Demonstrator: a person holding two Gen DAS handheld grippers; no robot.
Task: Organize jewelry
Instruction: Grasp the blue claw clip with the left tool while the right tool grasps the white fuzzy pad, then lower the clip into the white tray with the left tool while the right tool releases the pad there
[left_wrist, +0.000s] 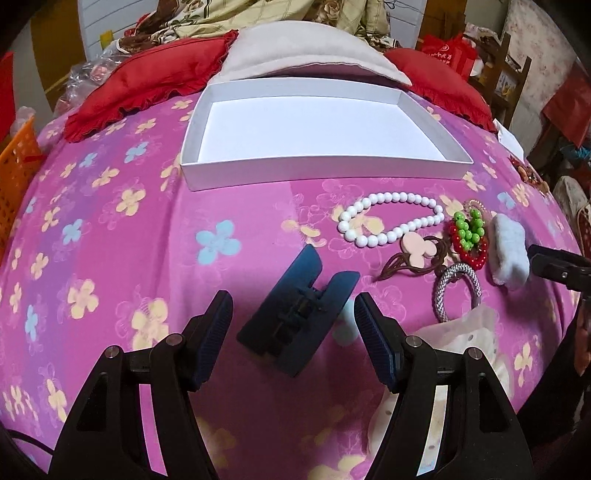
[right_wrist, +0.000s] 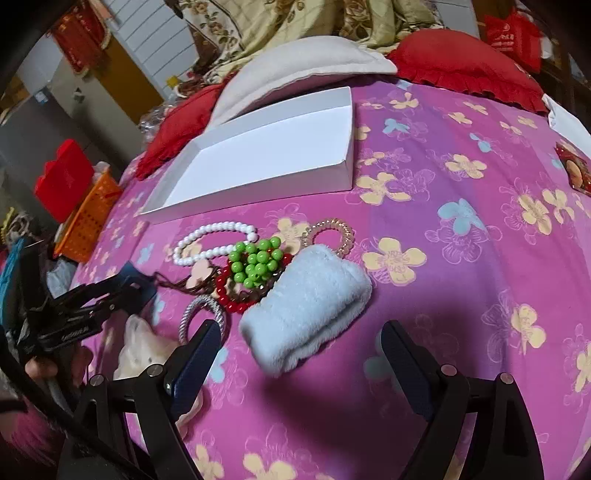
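Our left gripper has thick black plastic arms shaped like forks. Each arm has round silver screws on top. The fingers wear dark blue pads with tiny ridges. Our right gripper looks the same: black arms, silver screws, blue pads. A thin black cable curls near the left one.

A pink flowered bedspread covers the bed, with red ruffled pillows and a cream cushion at its far end and an orange basket at far left.
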